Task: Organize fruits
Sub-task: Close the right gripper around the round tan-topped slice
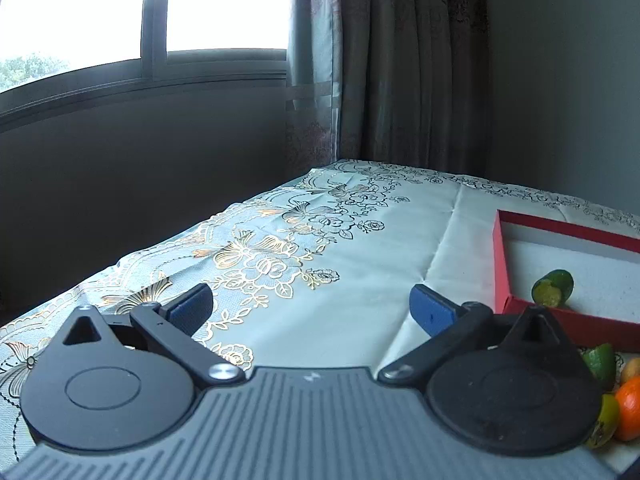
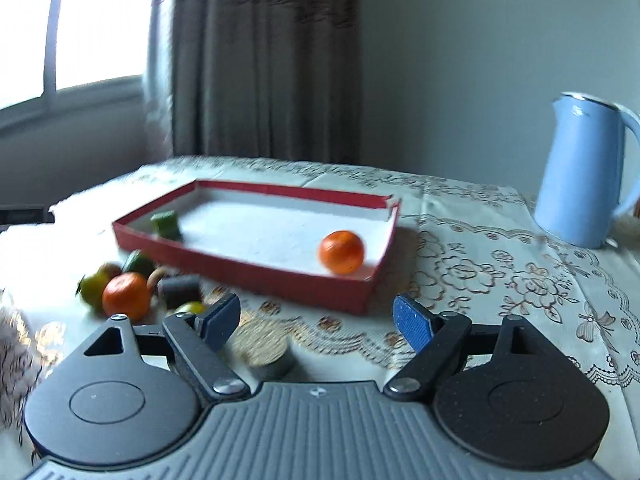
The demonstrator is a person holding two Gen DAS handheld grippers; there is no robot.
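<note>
A shallow red box [image 2: 280,276] with a white floor lies on the patterned tablecloth. Inside it sit an orange [image 2: 341,251] near its right end and a green fruit piece [image 2: 166,224] at its left end. The left wrist view shows that box's corner [image 1: 500,268] and the green piece [image 1: 553,288]. A pile of loose fruit lies in front of the box: an orange [image 2: 126,295], green pieces [image 2: 138,262] and a dark block [image 2: 180,290]. My left gripper [image 1: 310,312] stands wide open over bare cloth, left of the box. My right gripper [image 2: 316,324] is open and empty, in front of the box.
A light blue kettle [image 2: 582,172] stands at the back right of the table. A short grey cylinder with a tan top [image 2: 266,350] lies just under my right gripper. More fruit [image 1: 628,408] shows at the right edge of the left wrist view. Curtains and a window are behind the table.
</note>
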